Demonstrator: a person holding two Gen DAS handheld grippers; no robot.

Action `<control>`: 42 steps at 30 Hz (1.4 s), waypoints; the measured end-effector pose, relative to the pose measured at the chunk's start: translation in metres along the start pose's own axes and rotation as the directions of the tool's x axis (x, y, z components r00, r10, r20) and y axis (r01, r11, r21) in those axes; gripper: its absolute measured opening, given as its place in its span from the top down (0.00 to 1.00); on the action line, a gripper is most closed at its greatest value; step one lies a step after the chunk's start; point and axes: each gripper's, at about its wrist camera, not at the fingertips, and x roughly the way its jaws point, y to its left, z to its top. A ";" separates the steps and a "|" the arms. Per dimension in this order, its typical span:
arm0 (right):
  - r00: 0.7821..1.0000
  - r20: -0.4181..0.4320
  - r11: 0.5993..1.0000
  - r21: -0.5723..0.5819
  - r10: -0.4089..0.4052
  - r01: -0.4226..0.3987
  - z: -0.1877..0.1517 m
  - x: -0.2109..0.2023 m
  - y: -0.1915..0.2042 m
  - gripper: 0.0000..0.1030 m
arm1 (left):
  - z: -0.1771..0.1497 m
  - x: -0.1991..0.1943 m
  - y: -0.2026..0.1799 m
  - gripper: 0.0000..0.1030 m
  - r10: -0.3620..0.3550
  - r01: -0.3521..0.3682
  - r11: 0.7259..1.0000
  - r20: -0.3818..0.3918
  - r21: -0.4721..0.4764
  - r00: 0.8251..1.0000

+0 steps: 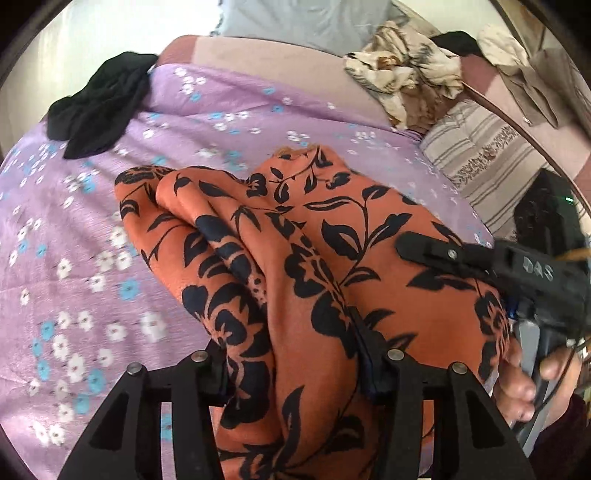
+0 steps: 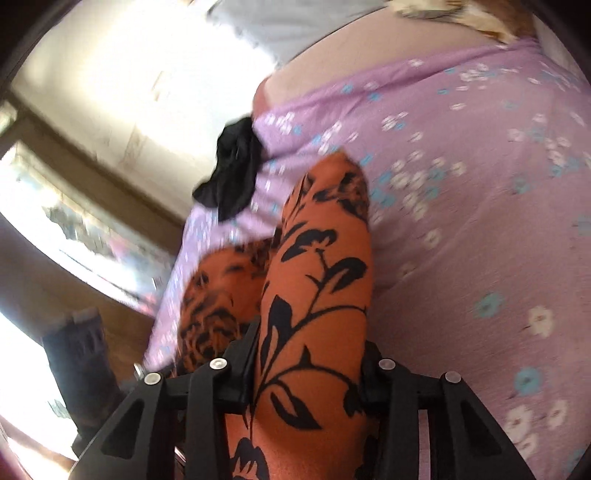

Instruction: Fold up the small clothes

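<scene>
An orange cloth with a black leaf print point(image 1: 295, 258) lies bunched in folds on the purple flowered bedspread point(image 1: 92, 258). My left gripper point(image 1: 291, 354) is shut on a thick fold of it near the front. My right gripper point(image 2: 306, 369) is shut on another part of the same cloth point(image 2: 317, 295), which rises between its fingers. The right gripper also shows in the left wrist view point(image 1: 424, 247), resting on the cloth's right side with a hand behind it.
A crumpled black garment point(image 1: 99, 107) lies at the bedspread's far left; it also shows in the right wrist view point(image 2: 232, 177). A beige patterned heap point(image 1: 406, 81) and a striped cushion point(image 1: 480, 158) sit at the back right. A pale pillow point(image 1: 295, 18) lies beyond.
</scene>
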 end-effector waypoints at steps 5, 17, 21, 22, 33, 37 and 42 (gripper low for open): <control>0.980 -0.167 0.983 0.127 -0.108 0.130 -0.009 0.032 -0.042 0.59 | -0.010 0.031 -0.019 0.38 0.117 -0.110 0.989 -0.077 0.096 0.990; 0.981 0.076 0.983 0.067 -0.178 0.173 0.005 -0.030 -0.029 0.36 | -0.026 -0.041 0.040 0.36 0.082 -0.082 0.997 0.004 0.000 0.997; 0.985 0.147 0.995 -0.035 -0.091 0.098 0.009 -0.041 -0.006 0.36 | -0.034 -0.058 0.074 0.36 0.156 -0.154 0.986 0.031 -0.058 0.987; 0.987 0.135 0.994 -0.056 -0.085 0.093 0.007 -0.034 0.001 0.36 | -0.035 -0.058 0.085 0.36 0.167 -0.165 0.983 0.022 -0.087 0.986; 0.947 -0.029 0.931 -0.193 -0.321 0.310 -0.011 0.020 0.014 0.38 | -0.051 -0.024 0.128 0.36 0.411 -0.422 0.905 -0.138 -0.062 0.901; 0.966 0.033 0.937 -0.239 -0.256 0.257 -0.008 0.014 0.035 0.38 | -0.047 -0.038 0.157 0.36 0.486 -0.503 0.852 -0.139 -0.143 0.863; 0.993 0.010 0.931 -0.344 -0.122 0.118 -0.022 0.025 0.073 0.38 | -0.055 -0.067 0.198 0.36 0.453 -0.467 0.821 -0.121 -0.329 0.883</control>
